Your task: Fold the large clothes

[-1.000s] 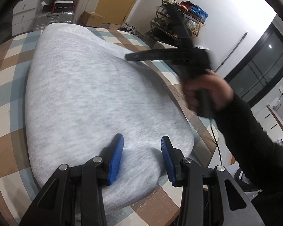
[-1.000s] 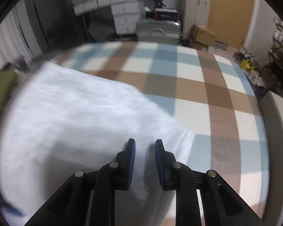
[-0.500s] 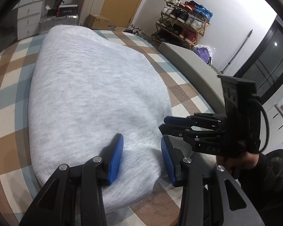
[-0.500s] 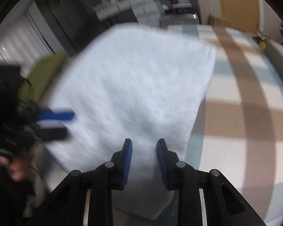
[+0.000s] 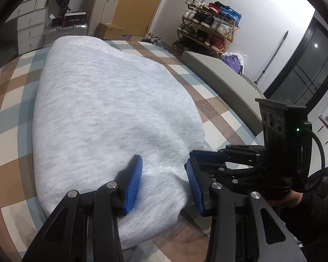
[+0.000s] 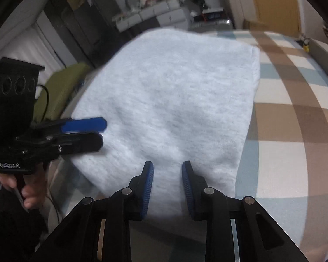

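From the left wrist view, the grey garment (image 5: 111,118) lies flat on the checked bed cover (image 5: 8,100), its long axis running away from the camera toward the bed's far edge, where the suitcase and drawers stand beyond. Its near, narrow end bulges just under the left gripper (image 5: 163,180), whose blue pads stand apart with a low ridge of cloth between them; the pads do not look pressed into it, so I read this gripper as open and hovering over that end rather than holding. The right gripper (image 5: 193,154) comes in from the bed's right edge, its fingers pointing across at the garment's near right corner, close beside the left one. From the right wrist view, the same garment (image 6: 177,96) fills the middle, again stretching away, its right long edge parallel to the brown stripes of the bed cover (image 6: 295,118). The right gripper (image 6: 167,181) has its jaws parted over the near hem, nothing clamped. The left gripper (image 6: 85,131) enters from the left, fingertips over the near left corner. Both tools sit at the near short end, so a fold would likely carry it toward the far edge.
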A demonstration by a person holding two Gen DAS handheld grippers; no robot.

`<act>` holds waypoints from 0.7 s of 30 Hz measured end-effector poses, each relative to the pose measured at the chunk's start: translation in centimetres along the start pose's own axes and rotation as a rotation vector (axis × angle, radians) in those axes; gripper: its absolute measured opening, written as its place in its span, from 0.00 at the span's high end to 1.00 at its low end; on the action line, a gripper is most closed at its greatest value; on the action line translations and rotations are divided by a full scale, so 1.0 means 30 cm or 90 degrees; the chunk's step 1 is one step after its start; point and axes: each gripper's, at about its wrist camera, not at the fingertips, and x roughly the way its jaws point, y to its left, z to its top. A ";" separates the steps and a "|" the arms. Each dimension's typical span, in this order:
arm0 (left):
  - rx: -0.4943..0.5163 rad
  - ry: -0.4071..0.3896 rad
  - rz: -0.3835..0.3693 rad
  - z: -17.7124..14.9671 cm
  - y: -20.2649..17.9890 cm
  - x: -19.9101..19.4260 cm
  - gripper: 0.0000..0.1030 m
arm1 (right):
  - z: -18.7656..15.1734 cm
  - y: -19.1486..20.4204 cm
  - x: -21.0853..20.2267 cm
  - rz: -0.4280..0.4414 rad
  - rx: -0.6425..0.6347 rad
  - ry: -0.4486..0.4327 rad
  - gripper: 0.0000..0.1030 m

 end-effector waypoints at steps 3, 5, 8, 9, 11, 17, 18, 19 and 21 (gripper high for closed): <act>-0.008 -0.001 -0.015 0.006 0.005 -0.019 0.66 | 0.005 0.011 -0.001 -0.012 0.002 0.008 0.73; -0.012 0.020 -0.015 0.032 0.003 -0.050 0.65 | 0.003 0.015 -0.003 -0.018 -0.011 0.004 0.73; 0.021 -0.009 0.020 0.088 -0.010 -0.134 0.64 | 0.003 0.002 0.002 -0.013 -0.001 -0.009 0.73; 0.037 -0.015 0.022 0.118 -0.014 -0.158 0.63 | -0.015 0.021 -0.008 -0.011 0.001 -0.014 0.73; 0.058 0.000 0.011 0.184 -0.011 -0.164 0.48 | -0.017 0.016 -0.009 -0.004 0.001 -0.018 0.73; 0.084 0.204 -0.017 0.368 0.036 0.112 0.47 | -0.023 -0.004 -0.016 0.017 0.005 -0.032 0.73; 0.076 0.242 -0.017 0.371 0.054 0.162 0.48 | -0.025 -0.007 -0.017 0.022 0.007 -0.035 0.73; 0.057 0.281 -0.021 0.375 0.078 0.224 0.48 | -0.027 -0.009 -0.018 0.026 0.010 -0.037 0.73; 0.030 0.326 -0.028 0.388 0.101 0.285 0.49 | -0.034 -0.023 -0.022 0.045 0.020 -0.044 0.73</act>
